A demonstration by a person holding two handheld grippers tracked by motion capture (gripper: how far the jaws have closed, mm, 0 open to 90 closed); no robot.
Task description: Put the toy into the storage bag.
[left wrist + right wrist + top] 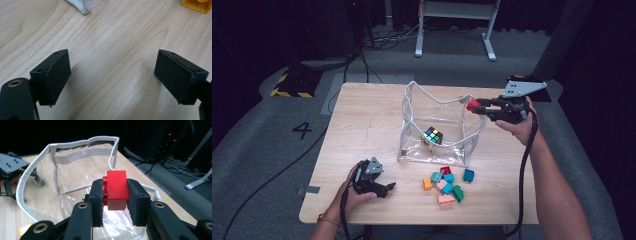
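Writing: a large black "4" [302, 130] marked on the grey floor, at 9 o'clock from the light wooden table [362, 125] — no other readable text.
Held thing: a glossy red plastic building brick [116, 190] with studs on one side, clean edged, small.
Its place: at the rim of the clear plastic bag with white piping [412, 107], on the bag's 3 o'clock side, above the table.
Right gripper [475, 105]: pinching the red brick between its two black pads.
Left gripper [112, 77]: spread wide over bare wood at the table's 7 o'clock — nothing between its pads.
Inside the bag: a multicoloured puzzle cube [432, 135].
Loose pieces: a cluster of small coloured bricks [447, 184] at 6 o'clock from the bag.
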